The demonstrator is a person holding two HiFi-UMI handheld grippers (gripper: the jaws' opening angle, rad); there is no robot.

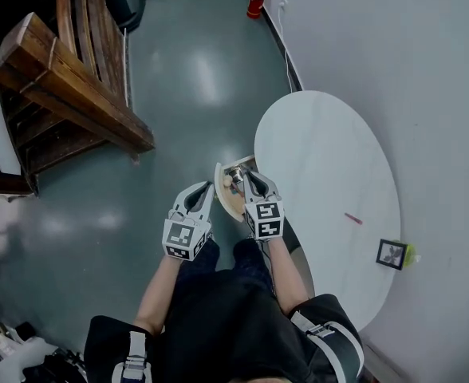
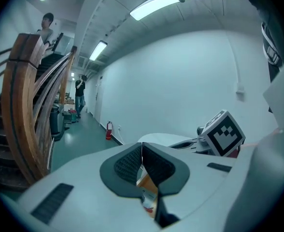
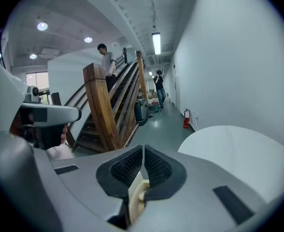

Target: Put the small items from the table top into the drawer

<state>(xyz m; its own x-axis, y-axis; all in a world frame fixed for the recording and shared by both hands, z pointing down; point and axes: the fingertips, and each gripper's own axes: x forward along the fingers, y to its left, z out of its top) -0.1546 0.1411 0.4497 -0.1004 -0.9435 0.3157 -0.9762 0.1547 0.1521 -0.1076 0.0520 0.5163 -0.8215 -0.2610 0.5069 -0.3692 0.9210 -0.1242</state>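
head view: drawer (image 1: 233, 190) open at table (image 1: 322, 150) edge; pen (image 1: 352, 219) and frame (image 1: 392, 253) on top, well apart from it | left gripper view: left gripper (image 2: 142, 151) clenched, empty | right gripper view: right gripper (image 3: 143, 153) clenched, empty | handling: pen likely light, may roll, pinch mid-shaft; frame likely fragile, pinch its rim

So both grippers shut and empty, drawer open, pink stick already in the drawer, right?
No: the head view shows the pink stick lying on the white table top, outside the drawer. The rest holds: left gripper and right gripper shut and empty, drawer open.
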